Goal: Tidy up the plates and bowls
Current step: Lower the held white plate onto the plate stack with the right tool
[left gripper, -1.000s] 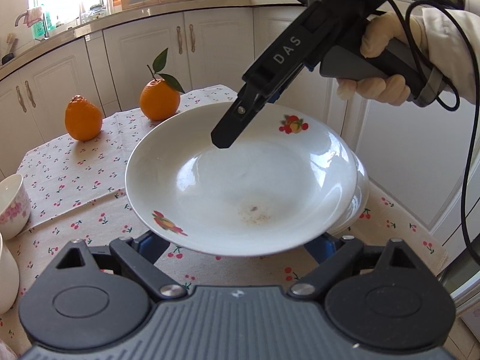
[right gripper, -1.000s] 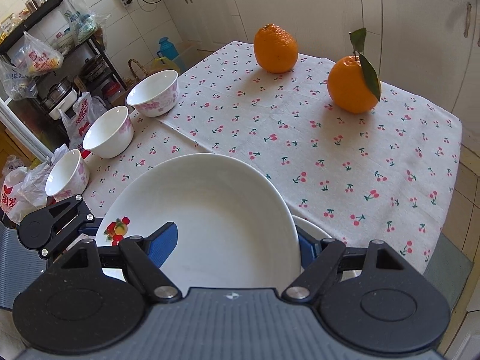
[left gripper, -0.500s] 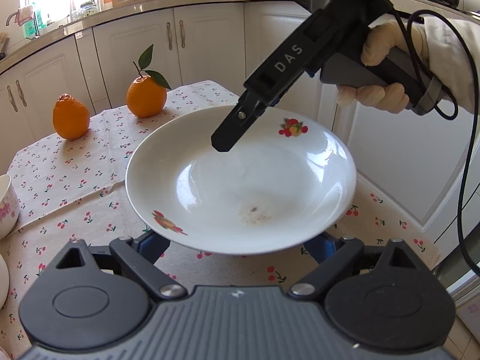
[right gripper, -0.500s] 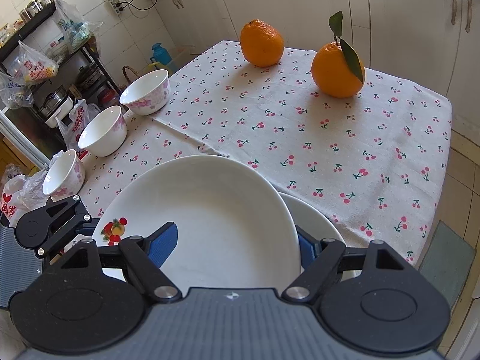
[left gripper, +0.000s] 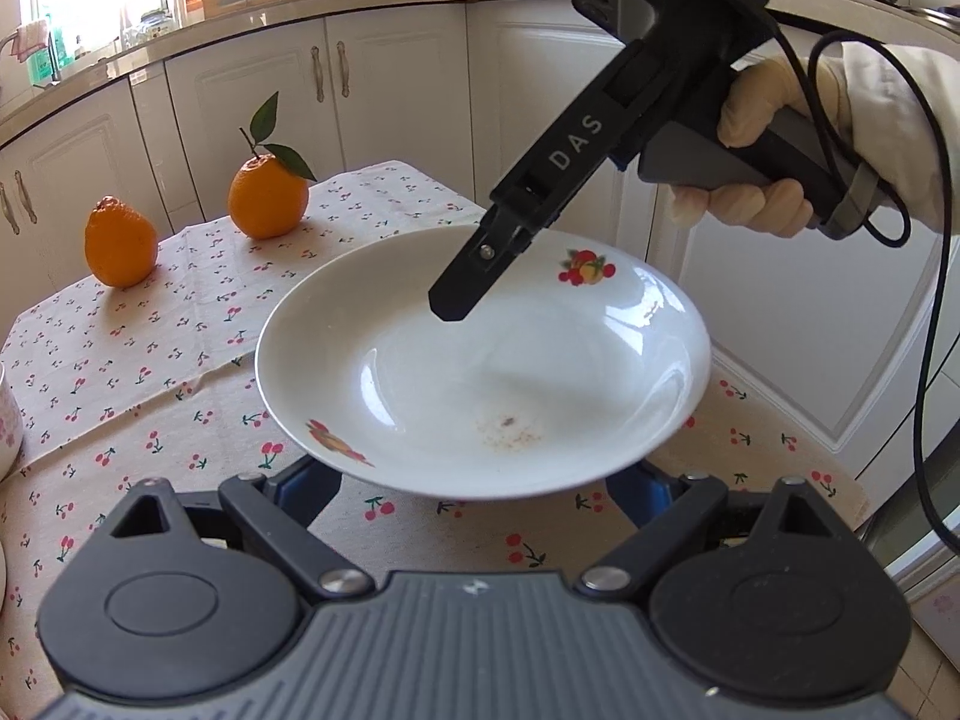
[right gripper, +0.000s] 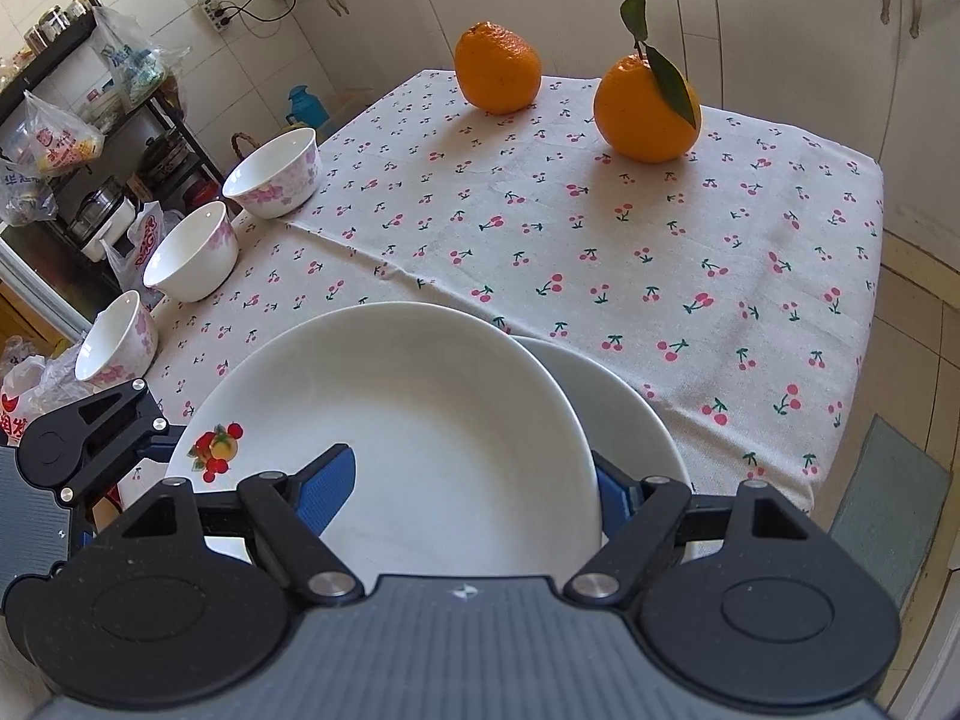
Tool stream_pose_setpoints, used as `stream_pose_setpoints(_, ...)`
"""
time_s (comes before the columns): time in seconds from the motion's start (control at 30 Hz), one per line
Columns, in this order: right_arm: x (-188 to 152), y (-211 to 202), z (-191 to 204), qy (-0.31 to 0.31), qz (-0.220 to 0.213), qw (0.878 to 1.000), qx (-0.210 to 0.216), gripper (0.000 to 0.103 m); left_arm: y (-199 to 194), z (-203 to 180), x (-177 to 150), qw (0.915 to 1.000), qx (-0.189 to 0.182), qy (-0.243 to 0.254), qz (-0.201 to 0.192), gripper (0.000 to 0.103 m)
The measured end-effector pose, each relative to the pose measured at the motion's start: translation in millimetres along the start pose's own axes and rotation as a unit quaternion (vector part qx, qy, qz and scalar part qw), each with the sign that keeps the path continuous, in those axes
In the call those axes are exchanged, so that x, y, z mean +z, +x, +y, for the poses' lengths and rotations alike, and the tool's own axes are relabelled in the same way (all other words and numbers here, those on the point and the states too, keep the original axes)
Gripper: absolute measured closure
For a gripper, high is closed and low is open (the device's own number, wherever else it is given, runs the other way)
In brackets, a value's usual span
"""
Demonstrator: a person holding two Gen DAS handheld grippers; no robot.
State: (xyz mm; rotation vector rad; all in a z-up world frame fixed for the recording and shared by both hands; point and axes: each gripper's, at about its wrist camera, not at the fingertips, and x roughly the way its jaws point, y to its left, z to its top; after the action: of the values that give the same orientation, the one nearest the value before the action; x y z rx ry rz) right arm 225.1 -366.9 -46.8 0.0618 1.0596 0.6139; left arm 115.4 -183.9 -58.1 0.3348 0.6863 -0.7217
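Observation:
A white plate with fruit prints (left gripper: pixel 480 372) (right gripper: pixel 408 420) hangs just above the cherry-print tablecloth. My right gripper (right gripper: pixel 468 486) is shut on it, one blue pad lying on its inner face and the other under its rim. In the left wrist view that gripper's upper finger (left gripper: pixel 474 276) reaches over the far rim. My left gripper (left gripper: pixel 474 480) stands open with both fingers beneath the near rim; I cannot tell whether the plate rests on them. A second white plate (right gripper: pixel 624 414) lies on the table below. Three flowered bowls (right gripper: pixel 273 174) (right gripper: pixel 192 252) (right gripper: pixel 117 339) stand in a row at the left.
Two oranges (right gripper: pixel 498 66) (right gripper: pixel 645 114) sit at the far end of the table (right gripper: pixel 660 252), one with a leaf. White cabinets surround the table. A rack with bags (right gripper: pixel 54 138) stands beyond the bowls. The table's right edge drops to a tiled floor.
The held plate and right gripper shifted slightly; more of the lower plate shows beside it in the right wrist view, and it vanished behind the held plate in the left wrist view. Jaws unchanged.

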Motion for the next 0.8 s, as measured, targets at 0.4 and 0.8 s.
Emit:
stream_pose_setpoints(0.4,-17.9,-10.2,-8.8,0.020,0.001,1.000,-0.019,0.018,4.2,-1.7,0.9,0.9999,-0.013,0.010,-0.004,0.009)
stream_pose_setpoints(0.8,-30.0,-19.6,-9.0,0.031,0.006,0.999,-0.037,0.018,3.4,1.3,-2.0,0.9995,-0.029,0.005,-0.009,0.009)
